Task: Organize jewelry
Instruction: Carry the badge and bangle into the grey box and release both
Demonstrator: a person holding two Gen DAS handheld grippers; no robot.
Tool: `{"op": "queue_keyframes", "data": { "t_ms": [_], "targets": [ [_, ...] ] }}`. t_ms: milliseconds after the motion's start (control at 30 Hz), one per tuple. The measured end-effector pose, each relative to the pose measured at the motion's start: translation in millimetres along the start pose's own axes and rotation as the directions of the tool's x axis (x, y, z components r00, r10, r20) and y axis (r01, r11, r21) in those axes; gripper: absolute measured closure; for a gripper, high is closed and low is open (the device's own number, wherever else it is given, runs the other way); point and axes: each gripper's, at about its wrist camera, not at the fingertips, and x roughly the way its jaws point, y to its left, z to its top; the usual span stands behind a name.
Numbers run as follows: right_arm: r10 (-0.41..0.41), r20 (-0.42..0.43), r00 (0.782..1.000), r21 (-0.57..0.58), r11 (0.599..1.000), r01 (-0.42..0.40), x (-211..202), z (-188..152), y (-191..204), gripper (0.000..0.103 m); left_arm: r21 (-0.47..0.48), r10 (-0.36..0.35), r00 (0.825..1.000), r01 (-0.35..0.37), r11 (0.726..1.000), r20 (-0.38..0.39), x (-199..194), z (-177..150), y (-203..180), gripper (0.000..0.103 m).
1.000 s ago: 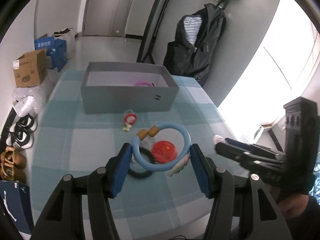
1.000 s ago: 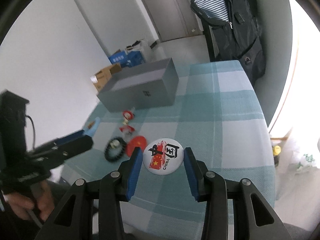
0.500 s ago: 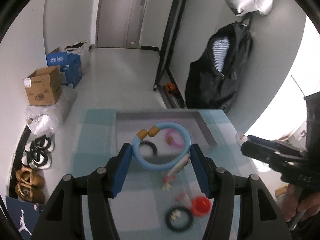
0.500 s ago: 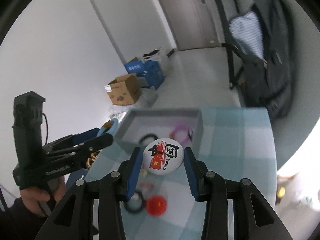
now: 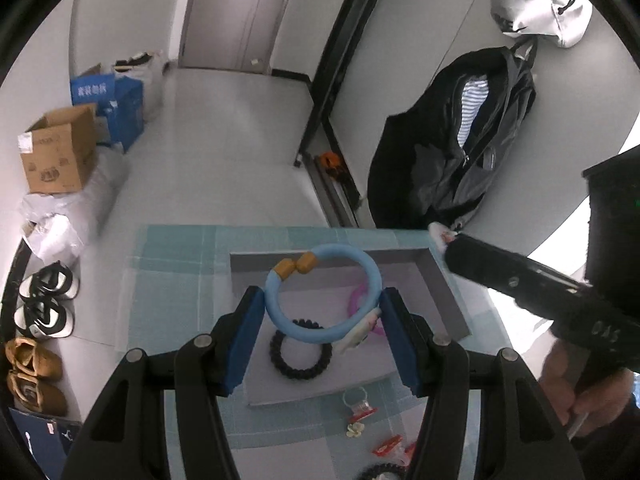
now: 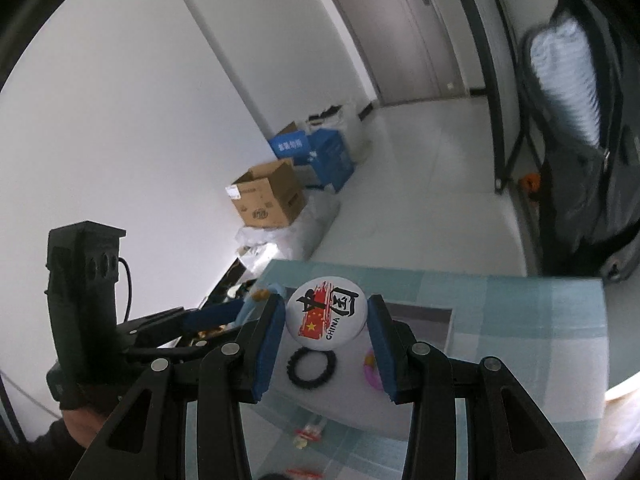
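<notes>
Left gripper (image 5: 322, 306) clamps blue bangle (image 5: 320, 292), right gripper (image 6: 327, 320) clamps badge (image 6: 326, 312); grey box (image 5: 442, 288) on checked cloth (image 5: 176, 280) below, cartons (image 5: 60, 156) on the floor beyond-left.

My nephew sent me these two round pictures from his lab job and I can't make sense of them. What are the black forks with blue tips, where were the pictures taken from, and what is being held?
There is no robot here. A person holds a hand tool in each hand, and each tool ends in two fingers with blue pads. A wide-angle camera on each tool looks forward along those fingers, so the pictures come out round.

One picture comes from the left gripper. It is clamped on a light blue bangle with two tan beads. The other comes from the right gripper, clamped on a white round badge printed with "CHINA".

Both are held above an open grey box on a table with a teal checked cloth. A black beaded bracelet and a pink ring lie in the box. A few small trinkets sit on the cloth in front of it.
</notes>
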Motion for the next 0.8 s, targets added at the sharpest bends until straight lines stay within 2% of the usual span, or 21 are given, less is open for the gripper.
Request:
{"op": "queue_keyframes", "data": {
  "t_ms": [233, 467, 667, 700, 767, 800],
  "targets": [
    [0.012, -0.067, 0.998, 0.011, 1.000, -0.011, 23, -7, -8, 0.062, 0.013, 0.028, 0.999, -0.027, 1.000, -0.033, 8, 2, -2, 0.049],
    [0.010, -0.070, 0.998, 0.037, 0.999, -0.007, 29, 0, -18, 0.062, 0.020, 0.037, 0.998, -0.036, 0.999, -0.056, 17, 3, -3, 0.049],
    [0.009, -0.053, 0.999, 0.055, 0.998, -0.007, 27, 3, -24, 0.060, 0.002, 0.013, 0.999, -0.013, 1.000, -0.045, 18, 6, -3, 0.048],
    [0.013, -0.050, 0.999, 0.060, 0.998, -0.010, 24, 2, -24, 0.058, -0.010, -0.009, 0.999, 0.009, 1.000, -0.042, 18, 7, -1, 0.048],
    [0.004, -0.039, 0.999, 0.070, 0.998, -0.001, 20, 2, -27, 0.037, -0.025, -0.039, 0.999, 0.038, 0.999, -0.033, 17, 7, 2, 0.045],
    [0.000, -0.029, 1.000, 0.079, 0.997, 0.002, 16, 3, -29, 0.036, -0.044, -0.060, 0.998, 0.058, 0.997, -0.027, 17, 7, 5, 0.042]
  ]
}}
